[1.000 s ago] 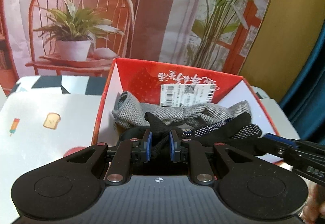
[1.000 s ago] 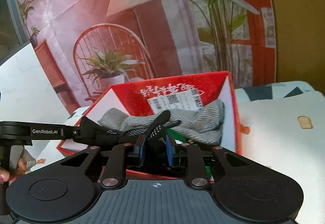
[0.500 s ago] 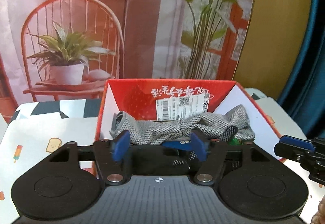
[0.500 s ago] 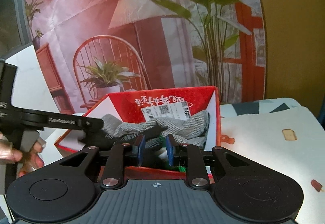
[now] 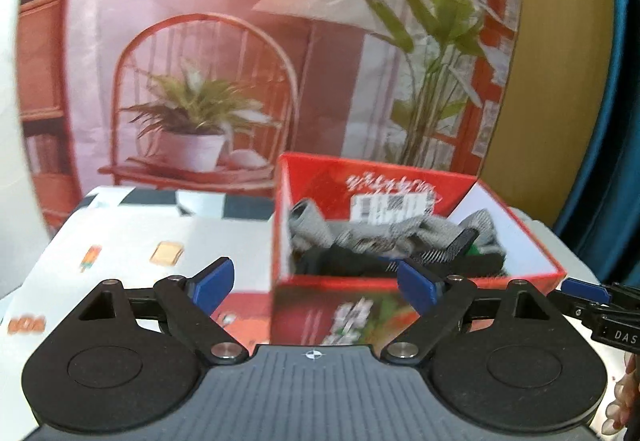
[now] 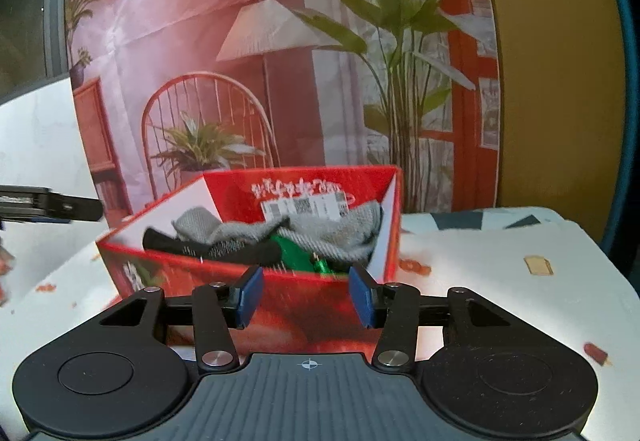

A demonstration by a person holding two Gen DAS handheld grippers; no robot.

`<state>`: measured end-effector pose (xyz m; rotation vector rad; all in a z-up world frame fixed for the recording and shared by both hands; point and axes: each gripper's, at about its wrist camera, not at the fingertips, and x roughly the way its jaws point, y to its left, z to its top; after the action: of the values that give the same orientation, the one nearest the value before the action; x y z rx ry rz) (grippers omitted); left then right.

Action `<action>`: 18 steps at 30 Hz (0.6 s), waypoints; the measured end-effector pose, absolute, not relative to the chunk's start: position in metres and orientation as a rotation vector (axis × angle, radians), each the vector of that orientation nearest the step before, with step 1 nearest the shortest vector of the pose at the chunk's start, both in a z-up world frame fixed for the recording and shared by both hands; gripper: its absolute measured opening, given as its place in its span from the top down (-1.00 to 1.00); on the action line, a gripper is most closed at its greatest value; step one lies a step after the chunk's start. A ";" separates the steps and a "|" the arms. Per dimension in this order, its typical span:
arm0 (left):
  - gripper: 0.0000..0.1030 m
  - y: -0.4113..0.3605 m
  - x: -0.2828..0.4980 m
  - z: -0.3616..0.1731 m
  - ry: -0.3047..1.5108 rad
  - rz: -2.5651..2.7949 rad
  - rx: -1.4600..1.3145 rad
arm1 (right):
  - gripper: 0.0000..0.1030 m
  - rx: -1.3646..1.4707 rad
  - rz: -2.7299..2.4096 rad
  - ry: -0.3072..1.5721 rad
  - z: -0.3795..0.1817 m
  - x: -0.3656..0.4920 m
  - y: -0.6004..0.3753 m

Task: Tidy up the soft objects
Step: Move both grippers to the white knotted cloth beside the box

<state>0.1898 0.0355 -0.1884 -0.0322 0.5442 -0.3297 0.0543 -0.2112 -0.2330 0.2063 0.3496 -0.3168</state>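
Note:
A red cardboard box (image 5: 384, 177) (image 6: 256, 281) stands on the table. Inside lie a grey knitted cloth (image 5: 320, 231) (image 6: 340, 229), a black dotted glove (image 5: 452, 253) (image 6: 224, 249) and something green (image 6: 296, 253). My left gripper (image 5: 316, 285) is open and empty, in front of the box's near left corner. My right gripper (image 6: 306, 295) is open and empty, just in front of the box's near wall. The right gripper's tip also shows at the right edge of the left wrist view (image 5: 588, 291).
The table has a white cloth (image 5: 132, 237) (image 6: 500, 273) printed with small food pictures. A printed backdrop (image 5: 248, 53) of a chair, lamp and plants stands behind the box. A blue curtain (image 5: 616, 121) hangs at the far right.
Both grippers let go of the black glove, which now lies in the box. Both have opened and drawn back from the box; the left one opened first.

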 end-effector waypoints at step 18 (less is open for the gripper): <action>-0.48 0.048 0.201 -0.288 0.765 -0.219 -0.124 | 0.16 0.333 -0.339 0.516 -0.315 0.074 -0.225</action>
<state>0.2005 0.0480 -0.2877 -0.1238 0.7649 -0.2187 0.0740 -0.2247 -0.3154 0.3328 0.5165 -0.3391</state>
